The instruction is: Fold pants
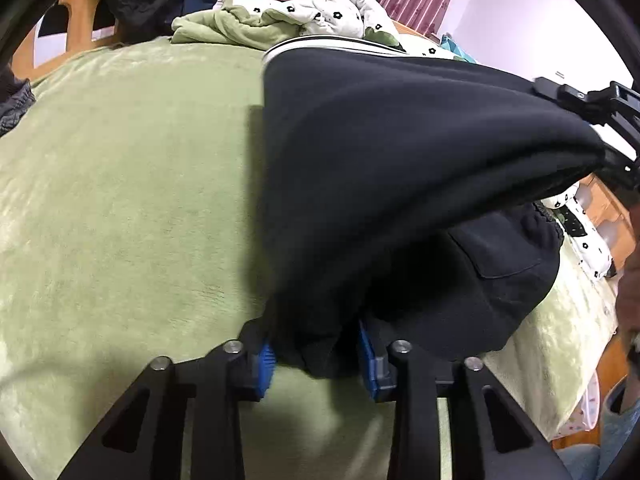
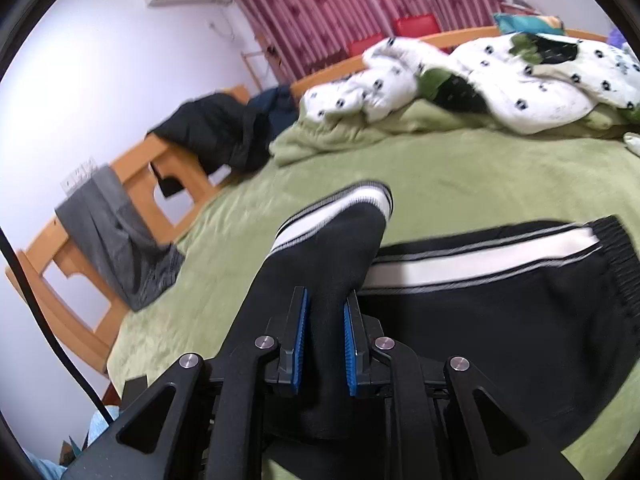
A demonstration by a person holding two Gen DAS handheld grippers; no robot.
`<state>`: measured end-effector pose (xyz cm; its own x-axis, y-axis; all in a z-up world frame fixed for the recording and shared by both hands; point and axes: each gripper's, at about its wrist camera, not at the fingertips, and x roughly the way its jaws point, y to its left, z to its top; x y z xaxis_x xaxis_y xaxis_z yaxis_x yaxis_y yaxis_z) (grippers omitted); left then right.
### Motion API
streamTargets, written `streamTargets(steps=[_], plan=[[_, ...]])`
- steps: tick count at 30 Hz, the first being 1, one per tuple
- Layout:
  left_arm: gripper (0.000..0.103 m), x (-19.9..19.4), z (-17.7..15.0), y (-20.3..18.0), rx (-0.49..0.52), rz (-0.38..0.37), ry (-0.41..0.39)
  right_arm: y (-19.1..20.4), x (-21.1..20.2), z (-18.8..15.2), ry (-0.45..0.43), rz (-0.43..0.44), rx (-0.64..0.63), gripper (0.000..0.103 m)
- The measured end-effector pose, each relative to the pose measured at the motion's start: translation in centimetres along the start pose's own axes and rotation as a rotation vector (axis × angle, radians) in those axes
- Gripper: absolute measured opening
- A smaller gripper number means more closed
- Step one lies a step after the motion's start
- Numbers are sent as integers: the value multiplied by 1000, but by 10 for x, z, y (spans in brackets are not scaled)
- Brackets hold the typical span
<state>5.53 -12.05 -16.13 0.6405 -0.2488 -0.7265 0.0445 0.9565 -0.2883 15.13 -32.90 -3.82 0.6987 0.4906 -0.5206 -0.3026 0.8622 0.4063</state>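
Blue pads (image 1: 266, 364) of the left claw (image 1: 316, 360) are pinching a bunched fold of the black pants (image 1: 400, 168), lifting it off the green blanket (image 1: 120, 200) on the bed. Over on the right wrist view, the right claw (image 2: 325, 340) is clamping a leg end with its white side stripe (image 2: 472, 260), while the waistband half is lying flat on the blanket. Beyond them, a flowered quilt (image 2: 520, 76) is sitting rumpled near the wooden bed frame (image 2: 180, 176).

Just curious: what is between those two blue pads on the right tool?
A bunched fold of the black pants, pinched between the right tool's blue pads, shown in the right wrist view.
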Motion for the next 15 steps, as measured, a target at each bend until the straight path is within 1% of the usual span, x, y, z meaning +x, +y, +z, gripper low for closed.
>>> streamTargets(steps=[2,3,6,8,9,11,13,15], plan=[[28,5,5,-12,32,32,-4,-20,-19,9,-45,-21,16,16],[28,4,5,-15,53,35,-9,-29,-27,12,-61,-34,20,16],[22,7,7,-34,130,32,-1,-61,-55,18,-108,-74,49,15],[22,6,9,-44,174,32,0,-86,-73,12,-134,-127,58,15],[22,3,9,-47,203,20,7,-99,-80,9,-141,-162,61,15],[22,-2,7,-58,271,10,9,-129,-86,-1,-131,-223,110,14],[23,-4,6,-68,326,11,9,-155,-90,-12,-125,-235,165,14],[24,-12,-1,-59,370,25,15,-167,-93,-19,-117,-277,165,13]])
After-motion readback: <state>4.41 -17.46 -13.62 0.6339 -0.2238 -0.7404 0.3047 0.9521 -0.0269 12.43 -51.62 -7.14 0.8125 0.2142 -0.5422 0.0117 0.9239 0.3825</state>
